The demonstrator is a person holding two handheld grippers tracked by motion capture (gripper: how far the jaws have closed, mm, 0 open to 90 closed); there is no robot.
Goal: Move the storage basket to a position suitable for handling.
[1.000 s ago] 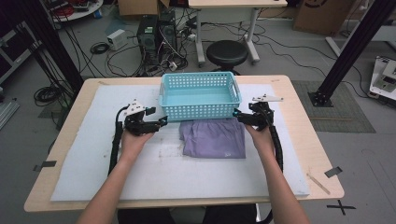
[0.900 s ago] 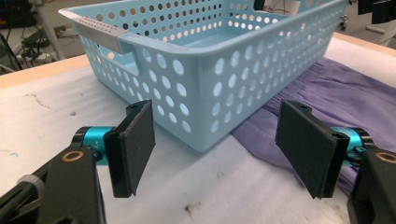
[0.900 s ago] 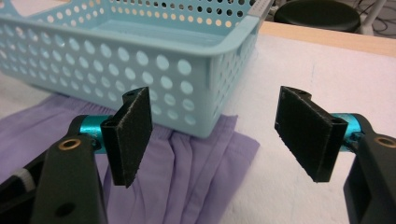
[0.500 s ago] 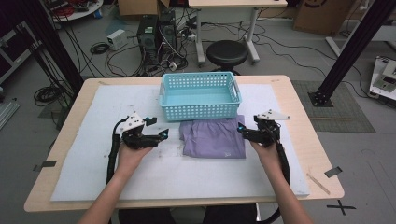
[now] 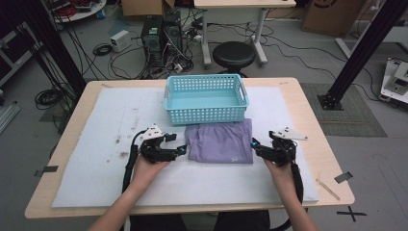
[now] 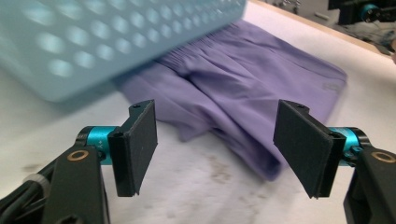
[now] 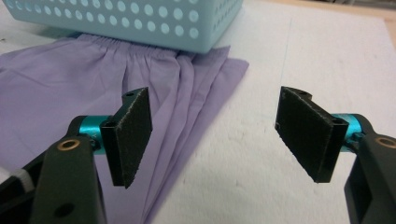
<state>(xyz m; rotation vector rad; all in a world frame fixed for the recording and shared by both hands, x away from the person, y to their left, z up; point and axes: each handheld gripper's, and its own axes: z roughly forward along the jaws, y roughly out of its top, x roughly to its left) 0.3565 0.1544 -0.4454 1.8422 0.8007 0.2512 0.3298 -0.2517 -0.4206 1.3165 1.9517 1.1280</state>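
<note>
Here both tongs, left (image 5: 182,150) and right (image 5: 254,145), gape empty at either side of the folded purple shorts (image 5: 221,141) lying between them against the blue basket (image 5: 206,99), so a shallow pinch might snag only the top layer and undo the fold.

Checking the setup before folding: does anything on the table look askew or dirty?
The purple shorts lie with their waistband tucked under the teal basket, pinned by its front edge. Dark smudges mark the white mat near the left claw.
</note>
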